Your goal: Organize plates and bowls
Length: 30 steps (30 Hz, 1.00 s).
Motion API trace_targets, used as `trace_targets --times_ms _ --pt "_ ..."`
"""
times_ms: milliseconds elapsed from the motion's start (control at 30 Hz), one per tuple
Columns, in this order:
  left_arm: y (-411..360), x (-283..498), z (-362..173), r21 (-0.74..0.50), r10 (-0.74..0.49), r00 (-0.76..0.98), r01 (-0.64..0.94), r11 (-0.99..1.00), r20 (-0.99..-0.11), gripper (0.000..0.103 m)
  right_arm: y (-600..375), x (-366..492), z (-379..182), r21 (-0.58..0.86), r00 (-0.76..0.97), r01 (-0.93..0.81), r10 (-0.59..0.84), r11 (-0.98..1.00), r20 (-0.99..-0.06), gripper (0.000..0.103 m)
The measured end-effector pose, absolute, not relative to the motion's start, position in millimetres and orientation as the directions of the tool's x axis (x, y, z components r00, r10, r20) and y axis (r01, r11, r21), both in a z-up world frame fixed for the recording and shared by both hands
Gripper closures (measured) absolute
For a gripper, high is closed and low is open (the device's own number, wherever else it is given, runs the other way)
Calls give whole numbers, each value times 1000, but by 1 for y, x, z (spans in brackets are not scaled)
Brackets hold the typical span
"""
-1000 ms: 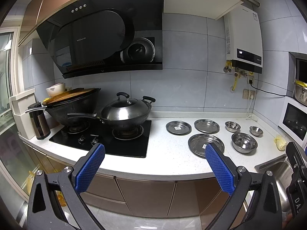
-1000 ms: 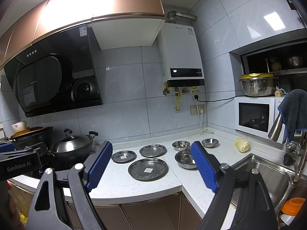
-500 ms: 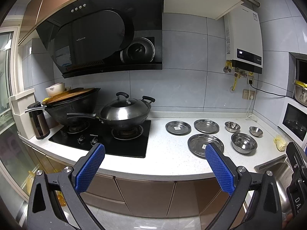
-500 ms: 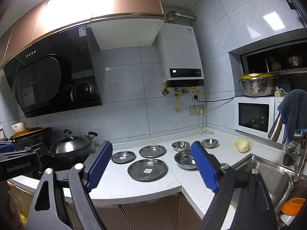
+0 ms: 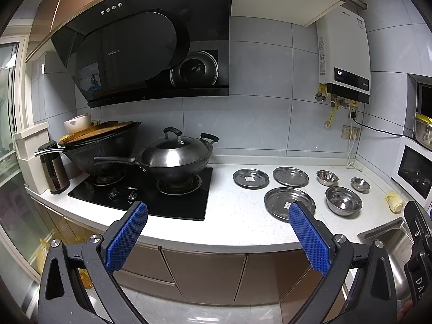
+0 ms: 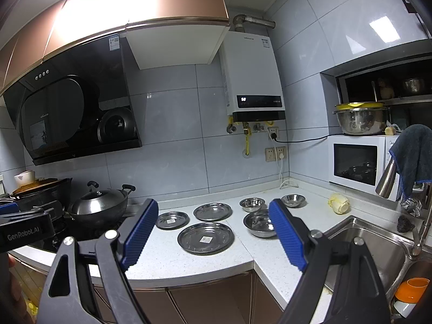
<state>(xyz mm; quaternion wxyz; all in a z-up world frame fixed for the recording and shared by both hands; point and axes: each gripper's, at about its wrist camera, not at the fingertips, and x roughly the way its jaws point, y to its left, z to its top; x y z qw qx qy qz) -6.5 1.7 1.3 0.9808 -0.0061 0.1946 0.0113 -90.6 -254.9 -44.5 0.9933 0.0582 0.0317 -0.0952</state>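
Note:
Three steel plates lie on the white counter: a large one (image 5: 289, 202) (image 6: 205, 237) in front and two smaller ones (image 5: 250, 178) (image 5: 290, 176) behind it. To their right stand a large steel bowl (image 5: 343, 200) (image 6: 259, 223) and two small bowls (image 5: 327, 177) (image 5: 360, 184). My left gripper (image 5: 217, 239) is open and empty, held in front of the counter edge. My right gripper (image 6: 213, 236) is open and empty, also short of the counter, with the large plate seen between its fingers.
A lidded wok (image 5: 175, 156) and a black pan (image 5: 100, 145) sit on the hob (image 5: 140, 197) at left. A sink (image 6: 364, 245) lies at right, with a microwave (image 6: 356, 160) behind it. A yellow object (image 6: 338, 202) lies on the counter near the bowls.
Both grippers have drifted very slightly; the dishes have not moved and both grippers stay open.

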Motion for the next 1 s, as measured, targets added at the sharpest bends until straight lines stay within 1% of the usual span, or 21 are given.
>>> trace_targets --times_ms 1000 --pt "6 -7 -2 -5 20 922 -23 1000 -386 1 -261 -90 -47 123 978 200 -190 972 -90 19"
